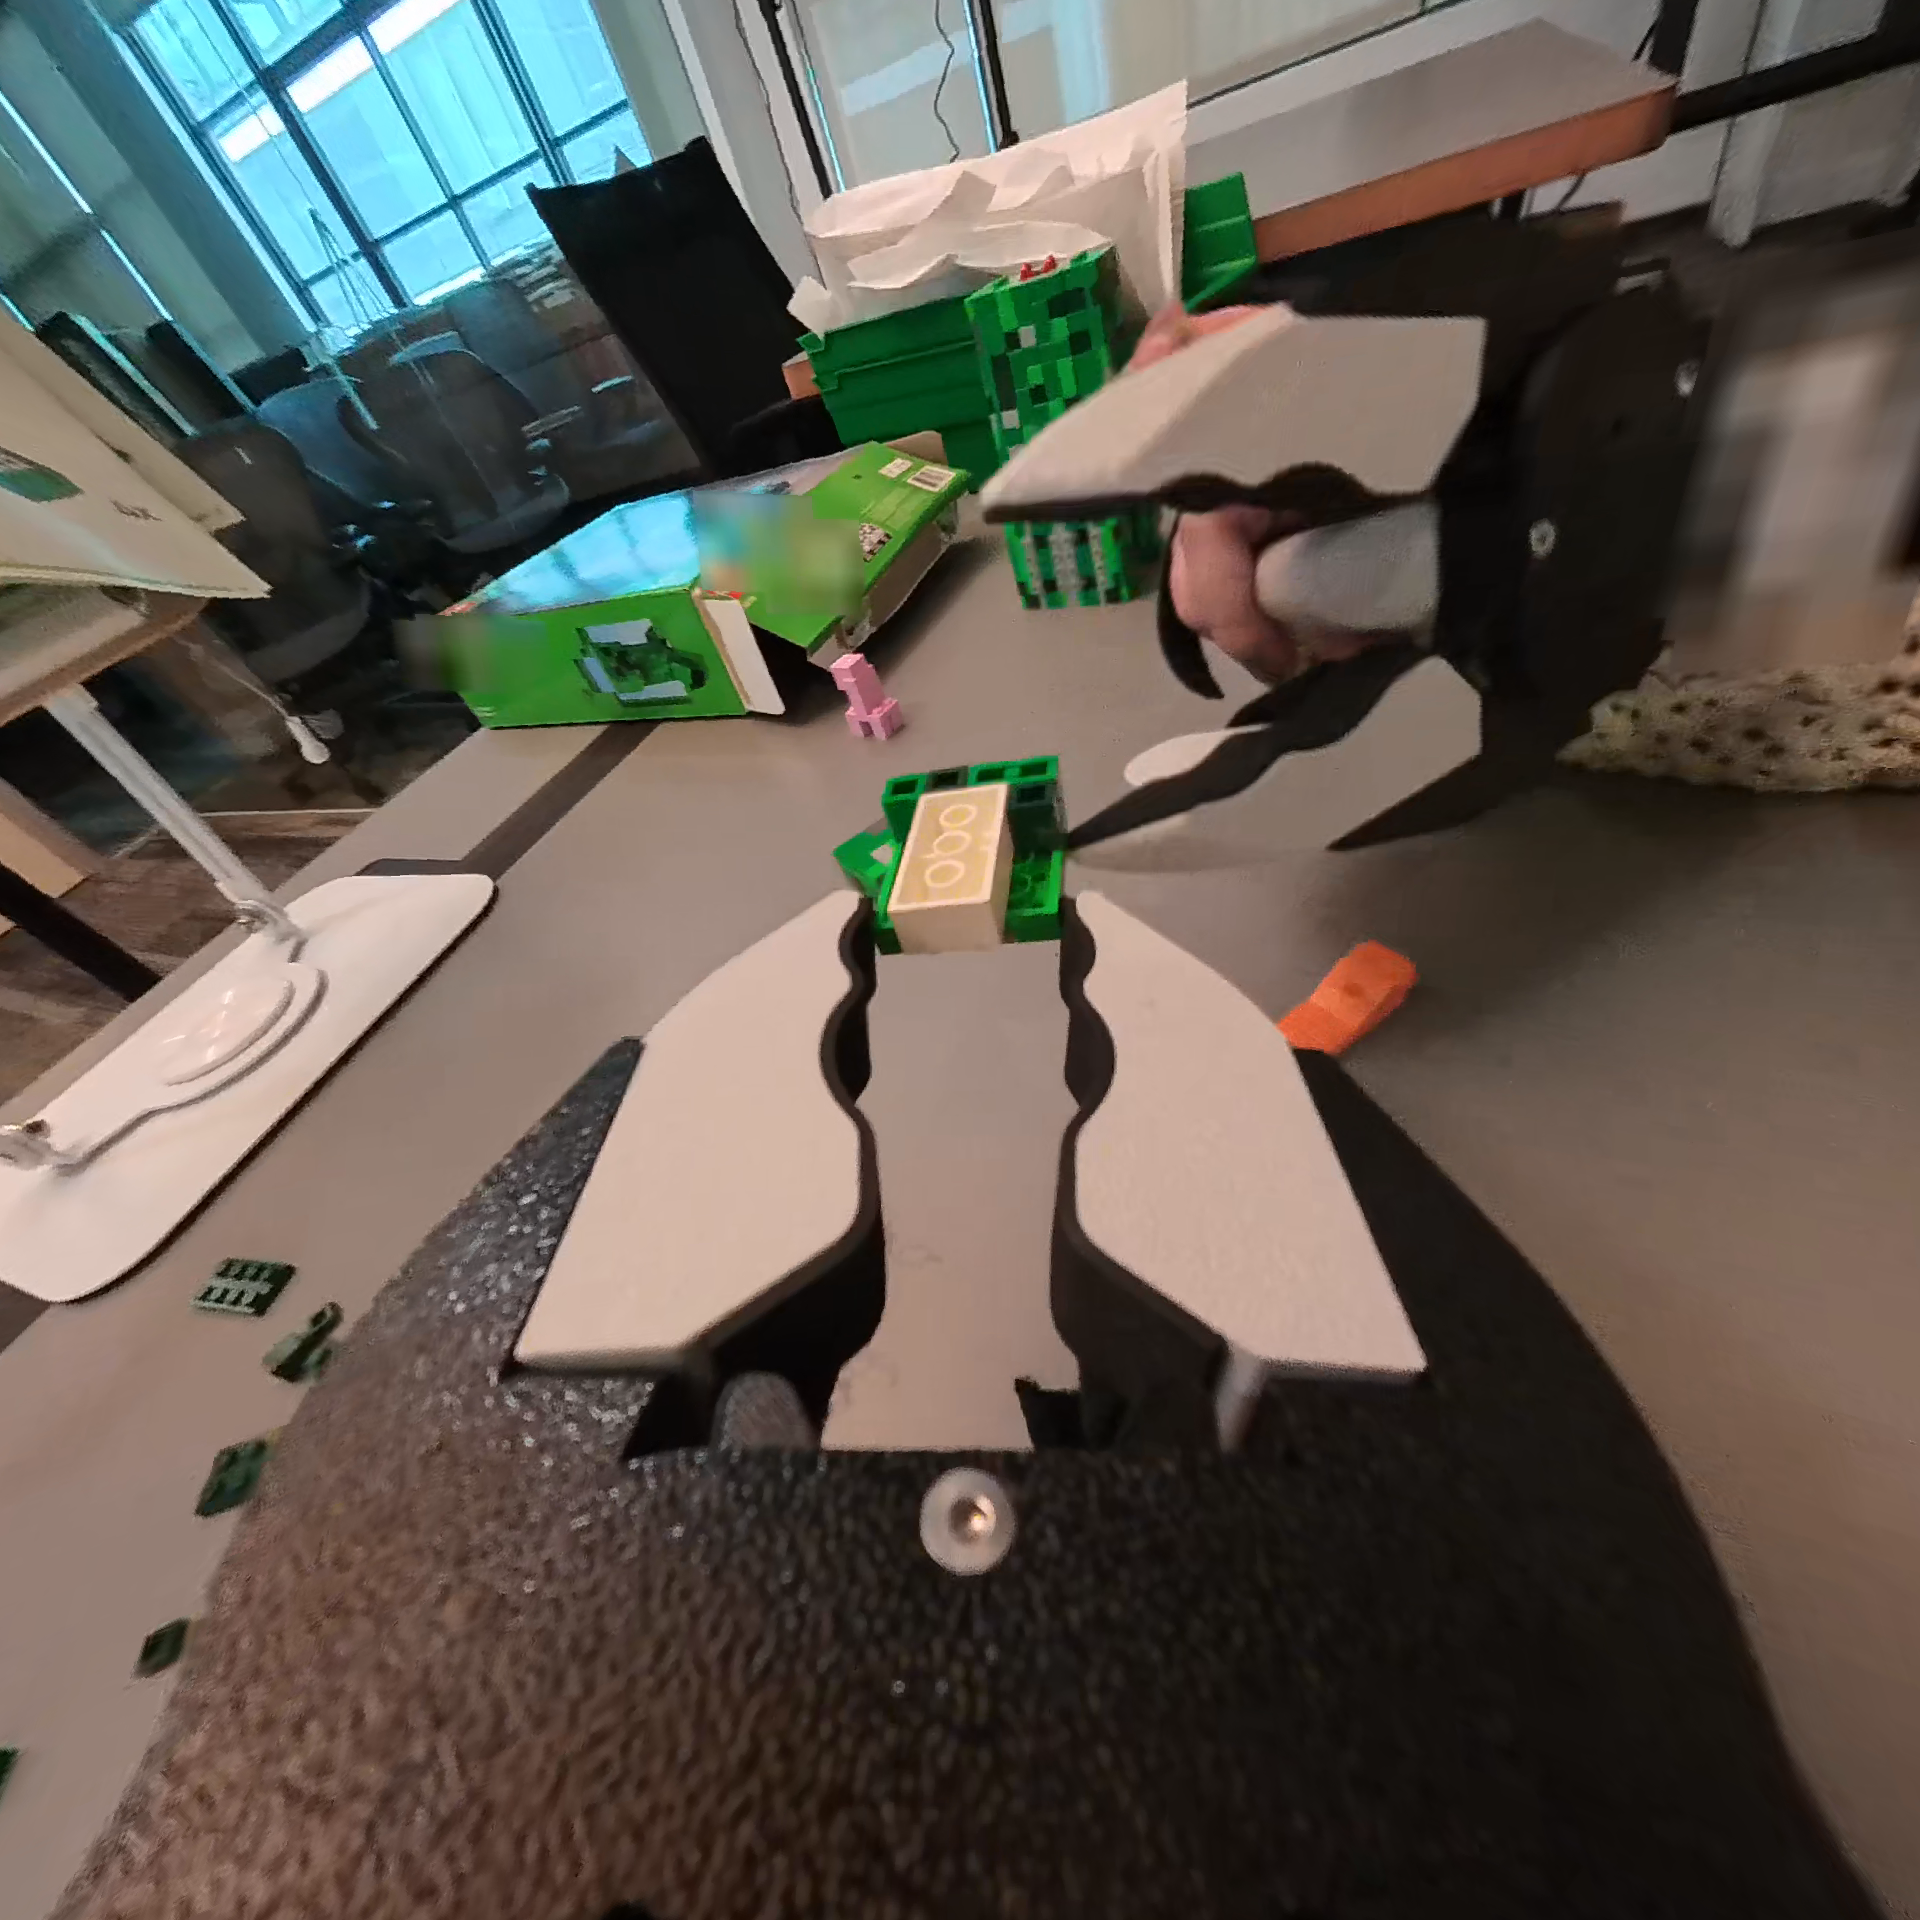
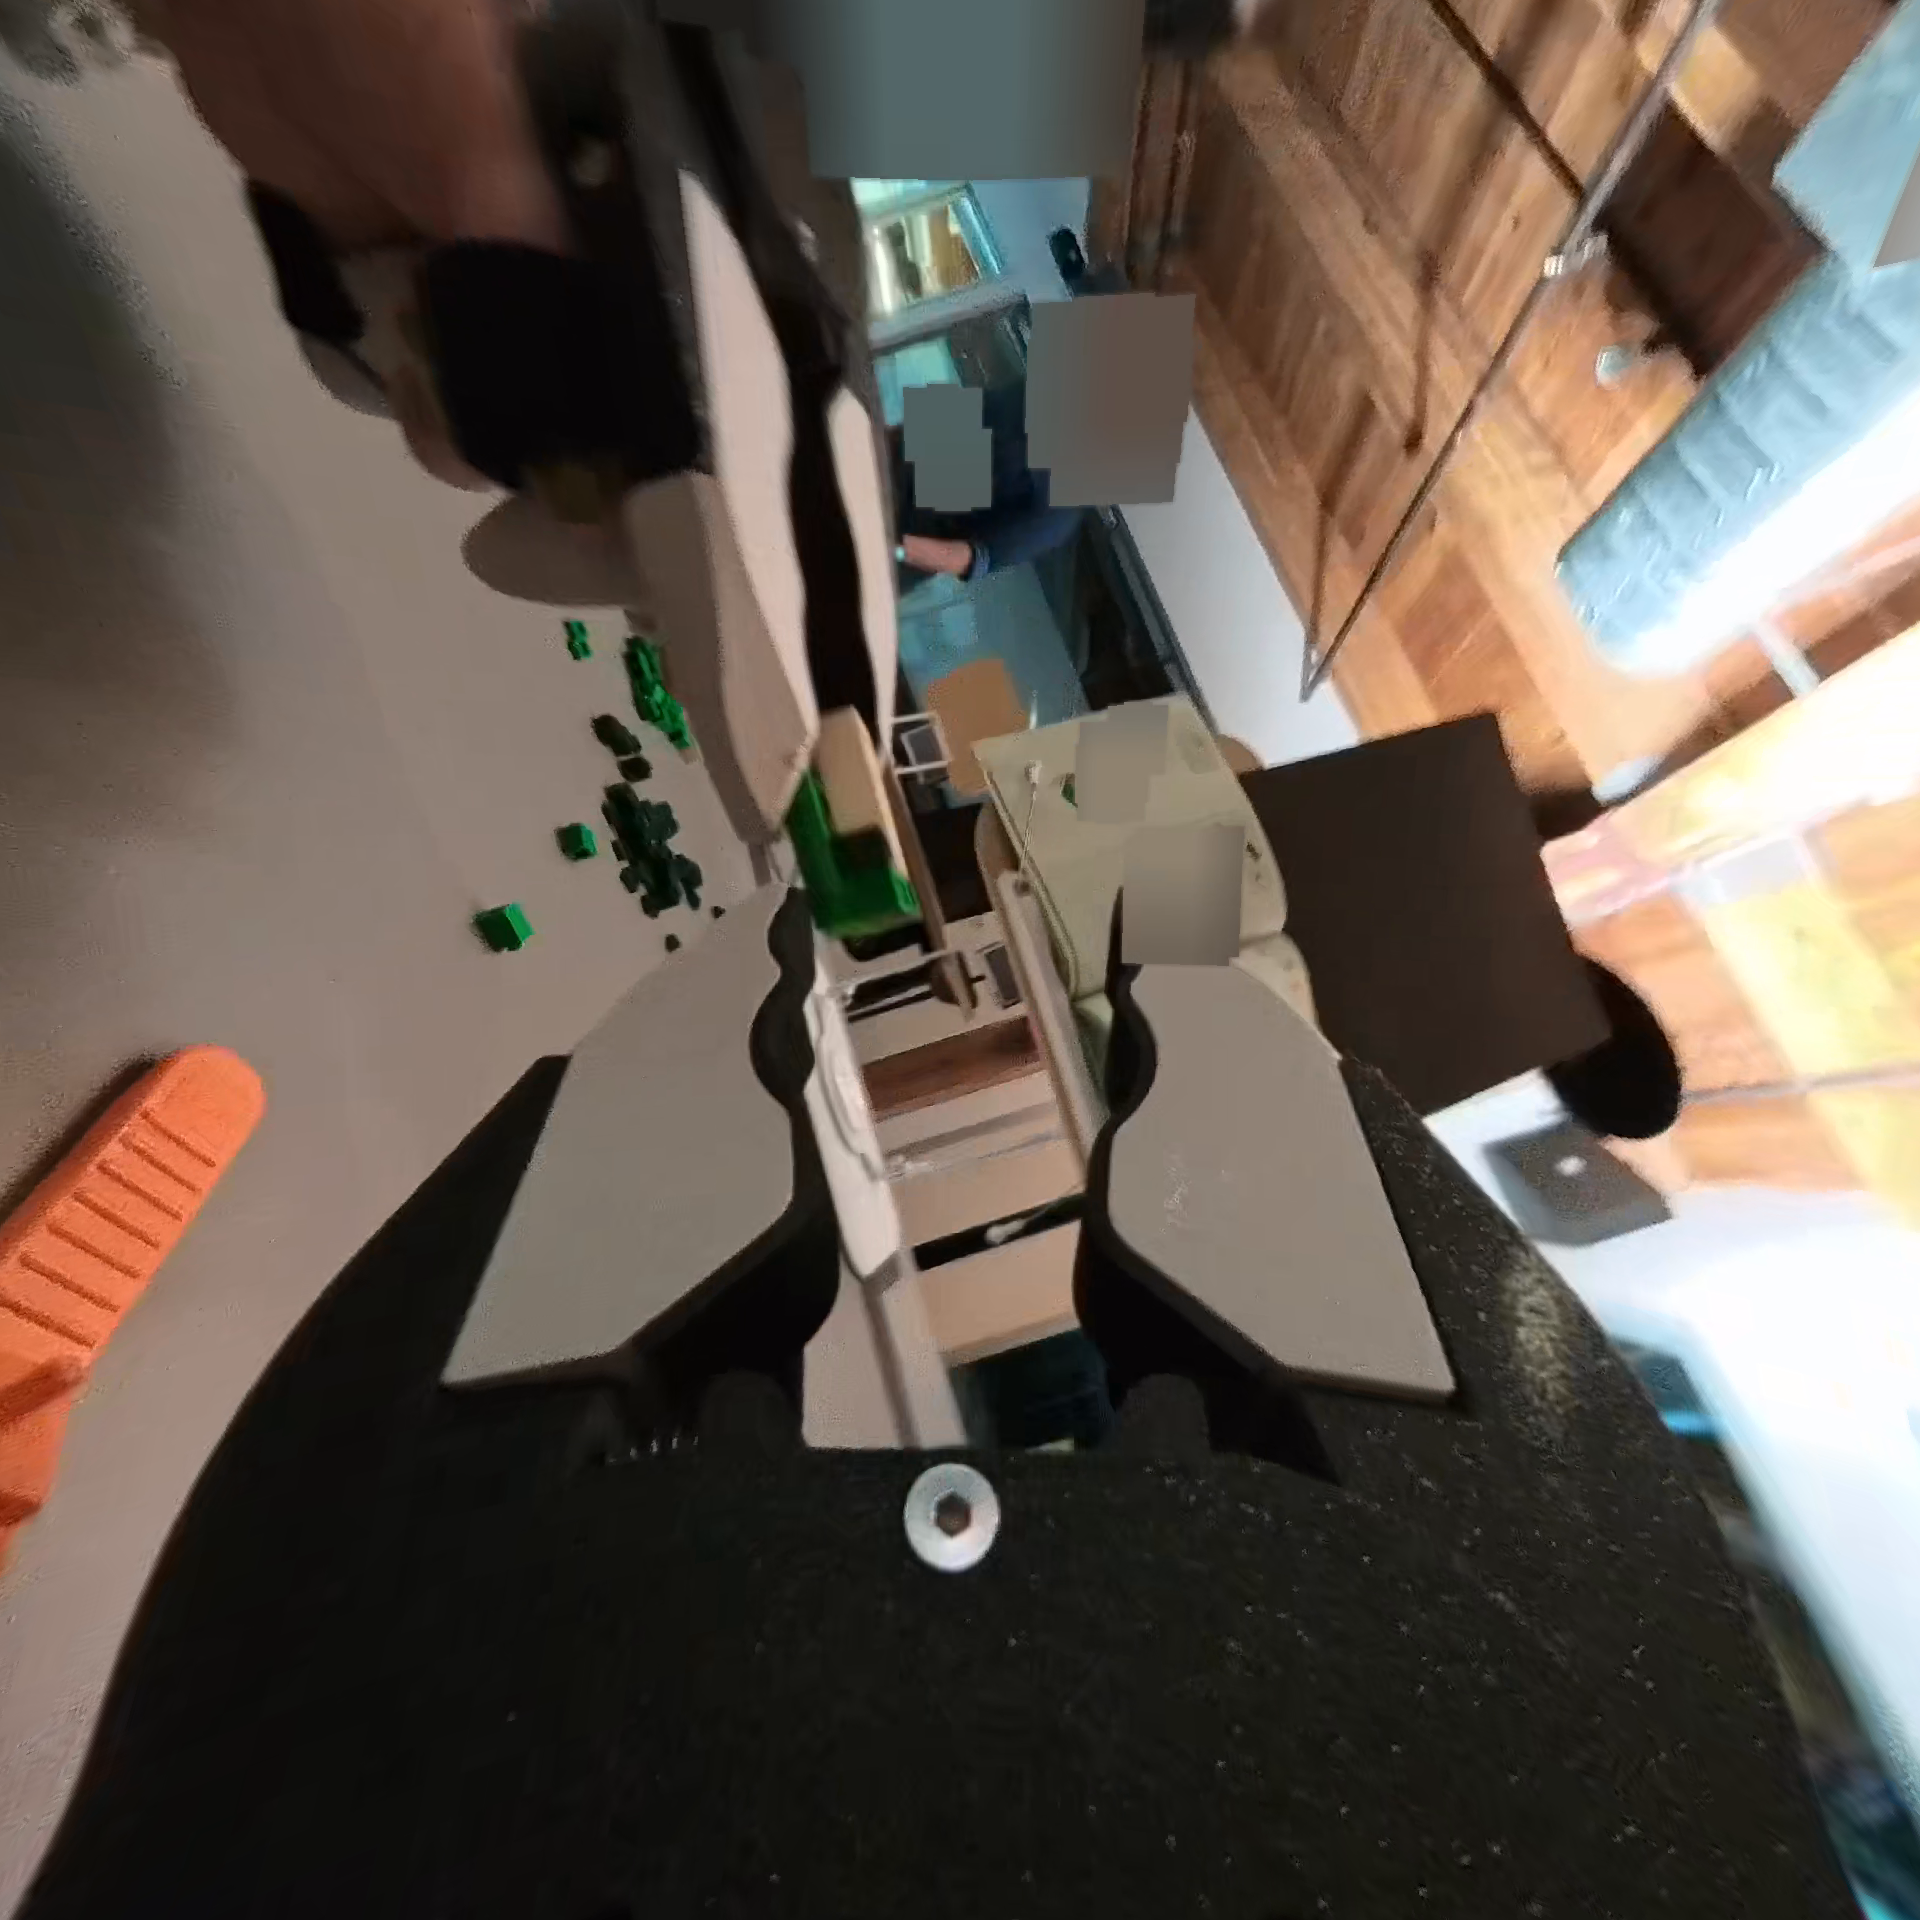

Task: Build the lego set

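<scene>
My left gripper (image 1: 971, 914) is shut on a small green lego assembly (image 1: 1039, 894) with a cream brick (image 1: 956, 873) on its top, held just above the grey table (image 1: 1558, 1091). My right gripper (image 1: 1029, 675), held by a hand, comes in from the right with its jaws wide open and empty. Its lower fingertip (image 1: 1101, 847) touches the assembly's right side. In the right wrist view my right gripper (image 2: 951, 945) is open, and the assembly (image 2: 847, 873) sits just past its left finger, held between the left gripper's fingers (image 2: 743, 582).
An orange brick separator (image 1: 1351, 997) lies on the table to the right. Loose dark green pieces (image 1: 244, 1288) lie at the left near a white lamp base (image 1: 208, 1060). Farther back are a green box (image 1: 623, 644), a pink figure (image 1: 868, 701) and a built green figure (image 1: 1049, 353).
</scene>
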